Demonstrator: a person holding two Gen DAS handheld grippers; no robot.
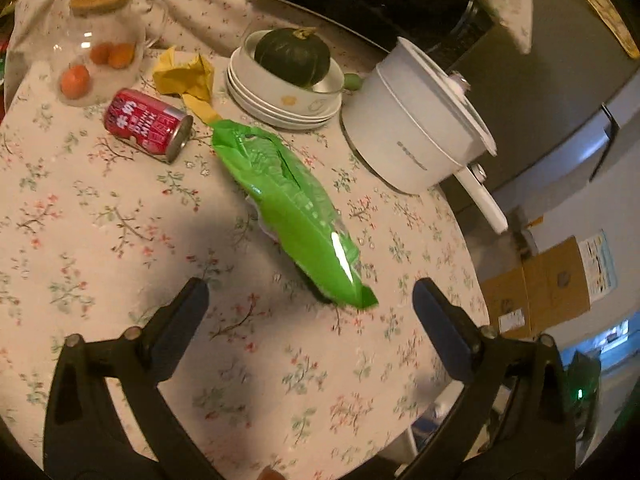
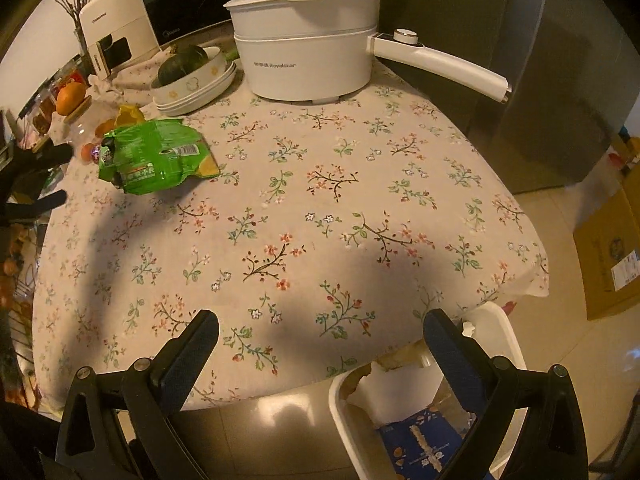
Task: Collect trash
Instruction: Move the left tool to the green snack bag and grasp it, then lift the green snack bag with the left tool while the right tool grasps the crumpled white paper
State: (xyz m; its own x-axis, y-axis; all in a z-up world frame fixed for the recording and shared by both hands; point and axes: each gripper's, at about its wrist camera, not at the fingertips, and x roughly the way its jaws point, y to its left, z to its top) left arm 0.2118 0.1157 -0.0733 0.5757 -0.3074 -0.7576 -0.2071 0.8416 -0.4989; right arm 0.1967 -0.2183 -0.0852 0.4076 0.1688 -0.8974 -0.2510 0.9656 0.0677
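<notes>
A green snack bag (image 1: 292, 204) lies on the floral tablecloth (image 1: 100, 220), just ahead of my open, empty left gripper (image 1: 310, 300). Behind it lie a red soda can (image 1: 148, 124) on its side and a crumpled yellow wrapper (image 1: 186, 76). In the right wrist view the green bag (image 2: 156, 156) lies at the far left, with the left gripper's fingers (image 2: 44, 180) beside it. My right gripper (image 2: 320, 332) is open and empty over the table's near edge. Below it stands a white trash bin (image 2: 400, 412) holding paper and a blue packet.
A white electric pot (image 2: 308, 60) with a long handle stands at the back. Stacked white bowls hold a dark green squash (image 1: 292, 56). A glass jar (image 1: 92, 56) with an orange on top stands far left. Cardboard boxes (image 2: 612, 252) sit on the floor at right.
</notes>
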